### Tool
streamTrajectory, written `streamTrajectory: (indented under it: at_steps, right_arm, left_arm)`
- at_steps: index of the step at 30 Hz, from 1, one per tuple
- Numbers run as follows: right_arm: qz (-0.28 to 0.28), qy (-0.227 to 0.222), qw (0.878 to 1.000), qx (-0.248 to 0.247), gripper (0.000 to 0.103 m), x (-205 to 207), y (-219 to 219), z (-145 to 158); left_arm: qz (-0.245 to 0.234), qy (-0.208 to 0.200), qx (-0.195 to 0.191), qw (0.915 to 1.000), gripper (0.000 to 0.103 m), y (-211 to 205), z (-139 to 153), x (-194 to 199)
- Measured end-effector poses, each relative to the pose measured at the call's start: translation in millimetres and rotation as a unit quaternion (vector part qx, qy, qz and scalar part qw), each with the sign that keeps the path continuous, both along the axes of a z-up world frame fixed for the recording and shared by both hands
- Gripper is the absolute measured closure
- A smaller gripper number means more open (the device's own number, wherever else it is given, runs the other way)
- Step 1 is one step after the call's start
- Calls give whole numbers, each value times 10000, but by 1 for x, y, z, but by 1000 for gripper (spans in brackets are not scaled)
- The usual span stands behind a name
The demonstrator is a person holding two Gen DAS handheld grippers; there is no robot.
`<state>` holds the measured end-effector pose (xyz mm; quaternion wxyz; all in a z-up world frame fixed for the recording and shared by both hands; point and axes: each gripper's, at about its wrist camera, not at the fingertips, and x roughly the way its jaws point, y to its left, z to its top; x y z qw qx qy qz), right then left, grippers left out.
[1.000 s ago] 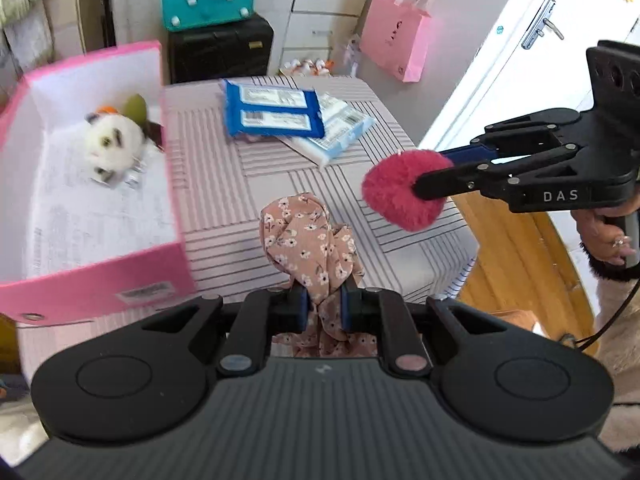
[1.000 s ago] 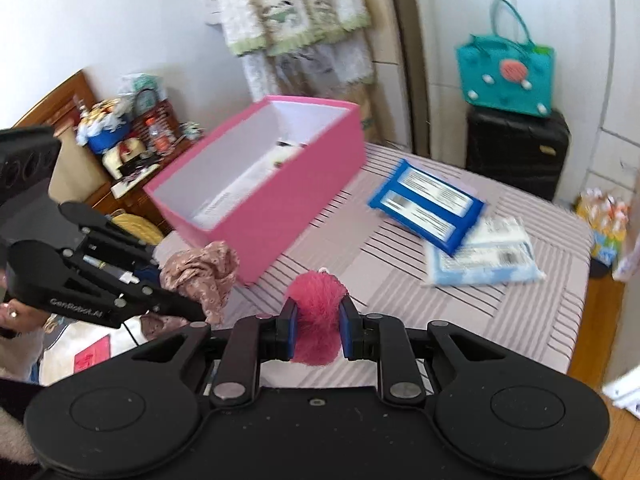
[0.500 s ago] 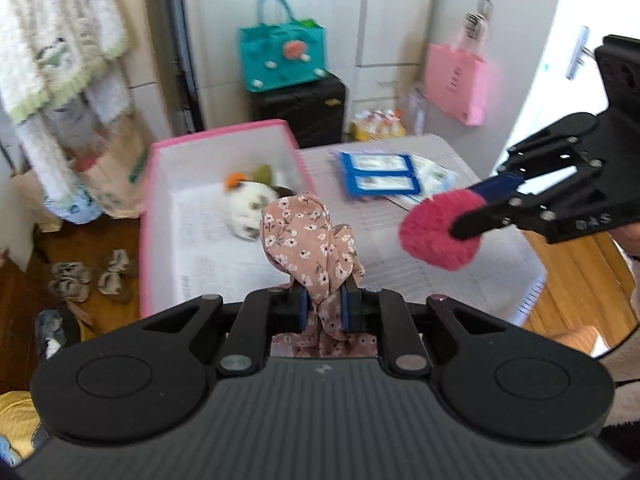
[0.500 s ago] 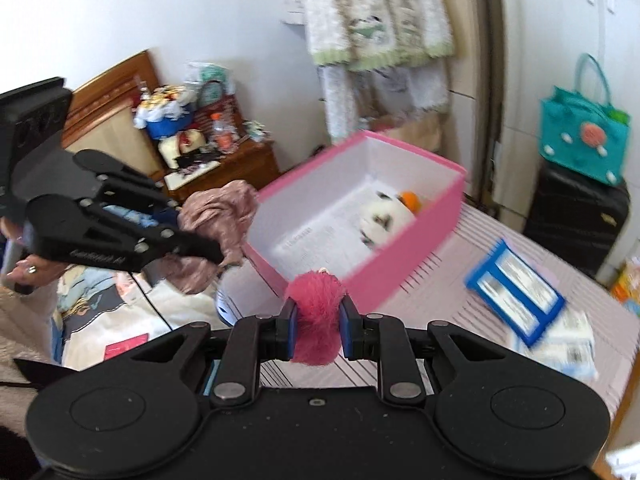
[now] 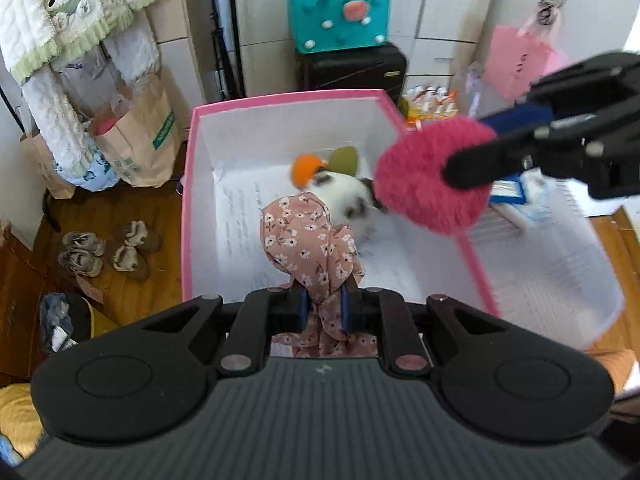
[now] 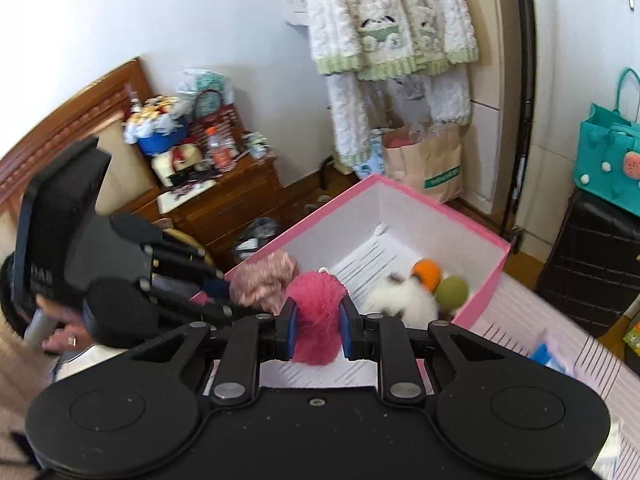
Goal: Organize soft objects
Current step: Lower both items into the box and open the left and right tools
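My left gripper (image 5: 323, 306) is shut on a pink floral cloth scrunchie (image 5: 306, 242), which it holds over the near end of the pink box (image 5: 188, 200). My right gripper (image 6: 317, 330) is shut on a fluffy red pom-pom (image 6: 316, 308). The same pom-pom (image 5: 434, 174) hangs above the box's right wall in the left wrist view, with the right gripper (image 5: 472, 164) reaching in from the right. In the right wrist view the left gripper (image 6: 236, 296) carries the scrunchie (image 6: 262, 280) at the box's left rim. A white plush toy (image 6: 404, 300) with orange and green parts lies inside the box (image 6: 490, 292).
Blue wipe packs (image 5: 510, 192) lie on the striped table (image 5: 560, 276) right of the box. A teal bag (image 5: 340, 16) sits on a black suitcase (image 5: 352, 70) behind. Paper bags (image 5: 136, 140), slippers (image 5: 104, 250) and a wooden nightstand (image 6: 224, 204) stand on the floor at left.
Both grippers have swung left from over the table to over the pink box, still carrying the scrunchie and the pom-pom. The pom-pom now hangs close to the scrunchie.
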<state>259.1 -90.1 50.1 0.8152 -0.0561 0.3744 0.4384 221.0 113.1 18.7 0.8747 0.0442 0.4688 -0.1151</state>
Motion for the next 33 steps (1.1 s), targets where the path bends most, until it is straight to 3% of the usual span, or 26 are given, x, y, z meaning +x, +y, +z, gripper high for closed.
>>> streamTrajectory:
  at_steps: [8,15,26,33]
  right_arm:
    - [-279,281,9990,-183,78,77,46,-29]
    - [-543,416,9970,-358,78,117,76,-61]
    - [-686,764,9915,-798,70,142,96,-89]
    - [-663,769,9925,-681,69,142,88,-85]
  left_arm:
    - [284,149,241,9992,88,7,-29,59]
    - [506,390,272,9976,86,9,-49,87]
    - [444,543,354,9969,86,5,-57,101]
    - [446,570,351,9968,85,5,-60,106]
